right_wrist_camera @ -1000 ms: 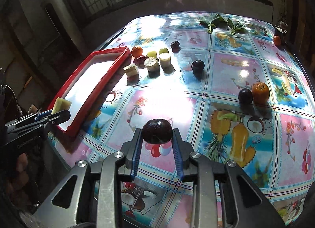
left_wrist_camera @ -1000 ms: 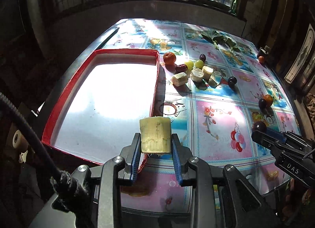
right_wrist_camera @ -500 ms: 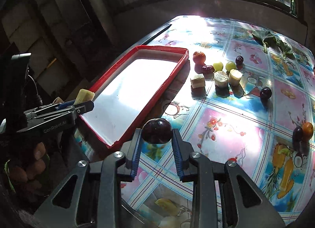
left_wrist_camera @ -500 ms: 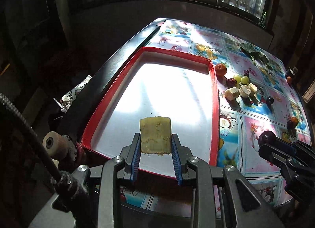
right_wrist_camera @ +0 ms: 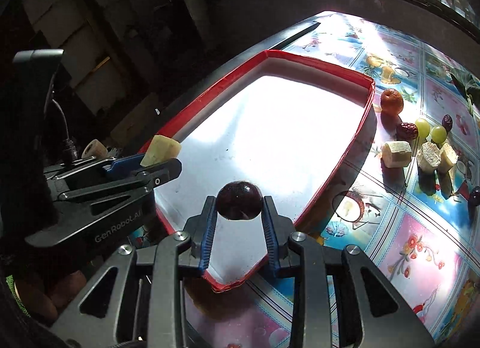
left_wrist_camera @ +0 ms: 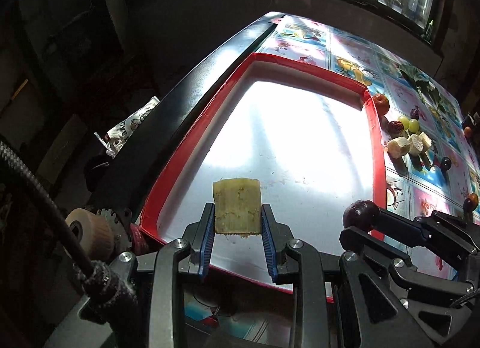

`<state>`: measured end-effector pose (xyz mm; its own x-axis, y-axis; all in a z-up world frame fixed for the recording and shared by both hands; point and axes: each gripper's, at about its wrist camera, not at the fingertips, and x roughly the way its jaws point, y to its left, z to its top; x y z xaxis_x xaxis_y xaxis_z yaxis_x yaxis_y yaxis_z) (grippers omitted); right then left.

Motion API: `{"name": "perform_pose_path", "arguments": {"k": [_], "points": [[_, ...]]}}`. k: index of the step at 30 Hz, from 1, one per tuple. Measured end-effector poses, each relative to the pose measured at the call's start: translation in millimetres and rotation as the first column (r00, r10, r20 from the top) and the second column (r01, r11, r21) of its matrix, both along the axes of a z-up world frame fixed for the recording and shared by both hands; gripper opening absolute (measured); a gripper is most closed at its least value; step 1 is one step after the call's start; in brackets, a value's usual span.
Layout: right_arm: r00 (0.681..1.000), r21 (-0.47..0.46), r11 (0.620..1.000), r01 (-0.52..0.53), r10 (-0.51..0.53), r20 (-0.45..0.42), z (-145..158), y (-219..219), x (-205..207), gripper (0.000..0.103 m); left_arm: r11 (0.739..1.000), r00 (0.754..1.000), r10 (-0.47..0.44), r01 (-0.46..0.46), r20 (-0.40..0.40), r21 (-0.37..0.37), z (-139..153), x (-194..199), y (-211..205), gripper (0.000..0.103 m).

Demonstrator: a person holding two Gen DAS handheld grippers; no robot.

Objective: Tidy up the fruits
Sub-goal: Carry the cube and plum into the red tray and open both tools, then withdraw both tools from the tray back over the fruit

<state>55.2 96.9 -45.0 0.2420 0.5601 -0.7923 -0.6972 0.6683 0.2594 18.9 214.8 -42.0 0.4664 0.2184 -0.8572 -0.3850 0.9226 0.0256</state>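
My left gripper [left_wrist_camera: 237, 225] is shut on a pale yellow sugarcane chunk [left_wrist_camera: 237, 205] and holds it above the near end of the red-rimmed white tray [left_wrist_camera: 376, 149]. My right gripper [right_wrist_camera: 239, 213] is shut on a dark plum [right_wrist_camera: 239, 200] above the tray's near right part [right_wrist_camera: 339, 174]. In the right wrist view the left gripper [right_wrist_camera: 156, 164] with its chunk [right_wrist_camera: 160, 149] hovers over the tray's left rim. In the left wrist view the right gripper [left_wrist_camera: 364, 222] with the plum [left_wrist_camera: 360, 217] sits at the right.
On the fruit-print tablecloth right of the tray lie an orange [right_wrist_camera: 391, 101], a red date [right_wrist_camera: 406, 131], two green grapes [right_wrist_camera: 430, 128], three sugarcane chunks [right_wrist_camera: 396, 154] and dark plums [right_wrist_camera: 474, 196]. Green leaves [left_wrist_camera: 420, 83] lie farther back. The table's dark left edge [left_wrist_camera: 180, 101] runs beside the tray.
Both grippers have moved left from over the tablecloth to above the tray's near end, each still holding its fruit. The loose fruits have not moved.
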Motion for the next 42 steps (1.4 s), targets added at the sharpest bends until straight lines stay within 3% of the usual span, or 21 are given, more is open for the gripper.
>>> {"name": "perform_pose_path", "arguments": {"k": [6, 14, 16, 18, 21, 24, 27, 34, 42], "points": [[0.999, -0.065, 0.997, -0.040, 0.039, -0.013, -20, 20, 8, 0.032, 1.000, 0.999, 0.007, -0.007, -0.036, -0.008, -13, 9, 8, 0.029], [0.999, -0.112, 0.992, -0.052, 0.052, -0.003, -25, 29, 8, 0.034, 1.000, 0.997, 0.020, -0.021, -0.079, -0.015, -26, 19, 12, 0.029], [0.999, -0.107, 0.993, -0.053, 0.054, -0.002, -24, 28, 7, 0.037, 0.999, 0.996, 0.027, -0.029, -0.081, -0.022, -25, 19, 13, 0.030], [0.999, -0.102, 0.993, -0.053, 0.054, 0.007, -20, 25, 6, 0.048, 0.999, 0.997, 0.033, -0.034, -0.067, -0.024, -21, 16, 14, 0.030], [0.998, -0.088, 0.995, -0.044, 0.047, 0.033, -13, 19, 3, 0.053, 0.999, 0.998, 0.041, -0.042, -0.044, -0.024, -13, 12, 14, 0.036], [0.998, -0.072, 0.997, -0.031, 0.034, 0.045, -5, 8, -1, 0.053, 0.999, 0.999, 0.041, -0.042, -0.023, -0.021, -4, 7, 12, 0.051], [0.998, -0.056, 0.998, -0.013, 0.016, 0.055, 2, -10, -8, 0.053, 0.999, 0.999, 0.043, -0.043, 0.002, -0.025, 5, 3, 9, 0.059], [0.991, -0.019, 0.992, 0.124, -0.123, 0.057, 10, -90, -20, 0.058, 0.999, 0.998, 0.001, 0.001, 0.058, -0.042, 21, -3, -17, 0.060], [0.935, -0.004, 0.935, 0.355, -0.355, 0.023, 6, -199, -14, 0.059, 0.988, 0.986, -0.147, 0.151, 0.083, -0.043, 30, 5, -83, 0.061]]}}
